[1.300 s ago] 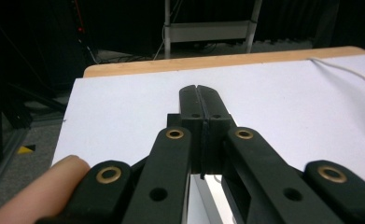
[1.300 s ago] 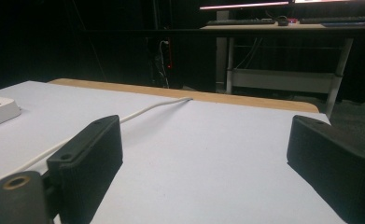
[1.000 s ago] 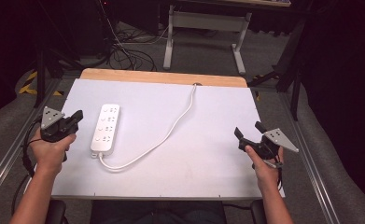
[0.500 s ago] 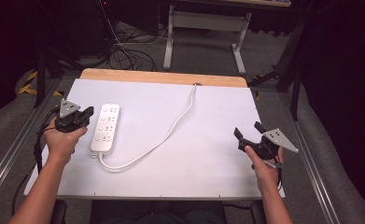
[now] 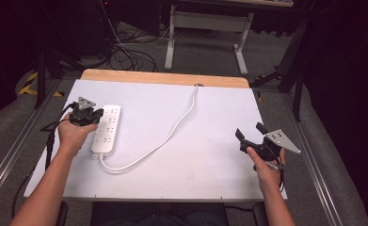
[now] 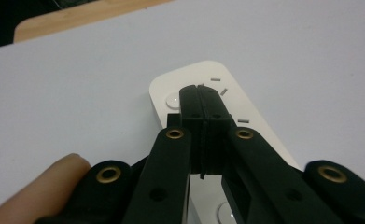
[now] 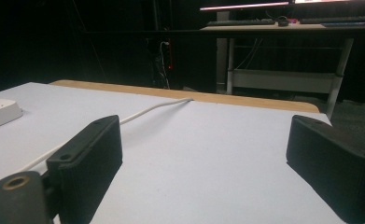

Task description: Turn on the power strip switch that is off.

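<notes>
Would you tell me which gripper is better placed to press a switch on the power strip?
Left. The left gripper, jaws shut, sits over the power strip; the right gripper is far across the table.

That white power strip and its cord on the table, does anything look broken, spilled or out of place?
Nothing stands out. The power strip lies flat and looks intact, its cord curving loosely to the table's far edge. The left gripper hovers shut over it.

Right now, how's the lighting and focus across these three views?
High view: white table evenly lit, surroundings dark. Left gripper view: left tool sharp, power strip slightly washed out. Right gripper view: right tool jaws soft, background dark.
</notes>
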Available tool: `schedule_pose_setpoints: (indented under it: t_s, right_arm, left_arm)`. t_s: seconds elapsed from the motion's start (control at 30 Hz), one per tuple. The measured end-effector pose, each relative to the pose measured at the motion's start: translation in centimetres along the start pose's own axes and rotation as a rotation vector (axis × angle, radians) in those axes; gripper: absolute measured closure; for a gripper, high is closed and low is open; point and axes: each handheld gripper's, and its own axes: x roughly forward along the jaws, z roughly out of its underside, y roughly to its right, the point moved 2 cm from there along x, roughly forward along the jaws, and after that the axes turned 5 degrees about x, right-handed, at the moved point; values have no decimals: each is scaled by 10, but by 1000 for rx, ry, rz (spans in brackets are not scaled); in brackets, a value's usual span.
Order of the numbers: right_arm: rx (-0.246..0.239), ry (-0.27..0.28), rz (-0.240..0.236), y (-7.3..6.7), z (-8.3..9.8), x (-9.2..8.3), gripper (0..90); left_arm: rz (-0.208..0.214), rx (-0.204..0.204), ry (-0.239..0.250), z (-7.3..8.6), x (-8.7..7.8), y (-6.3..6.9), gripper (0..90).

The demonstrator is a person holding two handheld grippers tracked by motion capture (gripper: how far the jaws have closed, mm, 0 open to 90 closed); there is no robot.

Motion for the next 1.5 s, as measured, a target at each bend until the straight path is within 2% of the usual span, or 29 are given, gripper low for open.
schedule_pose_setpoints:
  t_s: [0.13, 0.27, 0.43, 0.5, 0.6, 0.73, 0.9, 0.97, 1.13, 1.2, 1.3, 1.5]
  right_arm:
    - [2, -2, 2, 1, 0, 0, 112]
    - [0, -3, 1, 0, 0, 0, 112]
    - [-1, -2, 0, 0, 0, 0, 113]
    - [-1, -4, 0, 0, 0, 0, 113]
    - [0, -4, 0, 0, 0, 0, 113]
    - [1, -3, 1, 0, 0, 0, 113]
    - [3, -2, 5, 1, 0, 0, 113]
    - [4, 1, 9, 1, 0, -1, 114]
    - [5, 7, 10, 0, -1, -2, 114]
    - [4, 7, 11, 0, -1, -2, 114]
    - [9, 9, 15, 1, -1, -3, 114]
    - [9, 14, 17, 1, -2, -4, 114]
  left_arm:
    - [22, 4, -67, 0, 13, 0, 900]
    - [23, 12, -90, 1, 15, 0, 900]
    - [22, -6, -108, 3, 16, -3, 900]
    - [34, -14, -112, 3, 16, -3, 900]
    - [34, -5, -129, 4, 18, -2, 900]
    - [35, -16, -130, 4, 18, -2, 900]
    - [30, -3, -126, 5, 19, -2, 900]
    - [32, -21, -123, 6, 19, -2, 900]
    - [15, -22, -125, 7, 20, 0, 900]
    - [16, -35, -123, 7, 20, 0, 900]
    - [0, -27, -130, 7, 20, 2, 900]
    - [28, -57, -142, 9, 19, 2, 900]
